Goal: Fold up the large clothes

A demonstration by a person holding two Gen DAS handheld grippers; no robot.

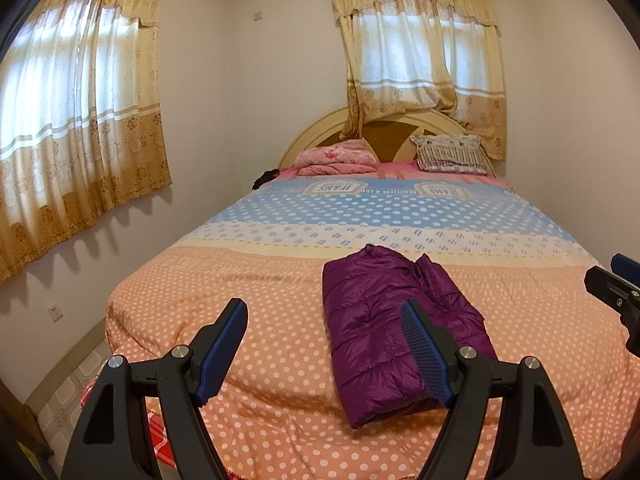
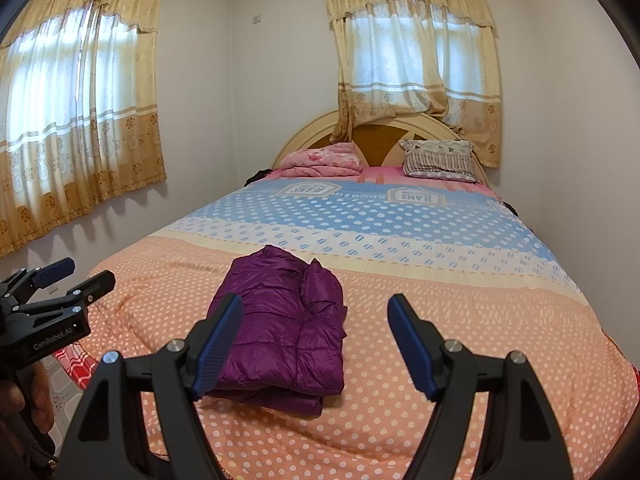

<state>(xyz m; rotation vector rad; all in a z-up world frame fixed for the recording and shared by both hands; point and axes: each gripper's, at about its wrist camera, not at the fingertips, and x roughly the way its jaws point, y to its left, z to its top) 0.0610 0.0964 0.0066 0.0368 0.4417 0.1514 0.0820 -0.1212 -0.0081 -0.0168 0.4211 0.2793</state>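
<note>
Jacket feel: my guess is the purple puffer jacket (image 1: 384, 336) is light, soft and springy, with a slick shell that could slide out of a shallow pinch.
Where to grip: I'd bite deep into the thick folded edge nearest me, not the smooth top.
Jacket place: folded in a compact bundle on the bed (image 1: 260, 312), towards its foot.
Left gripper (image 1: 326, 346): spread wide, holding nothing, short of the jacket's near left side.
Right gripper (image 2: 314, 344): spread wide, empty, short of its near right side.
</note>
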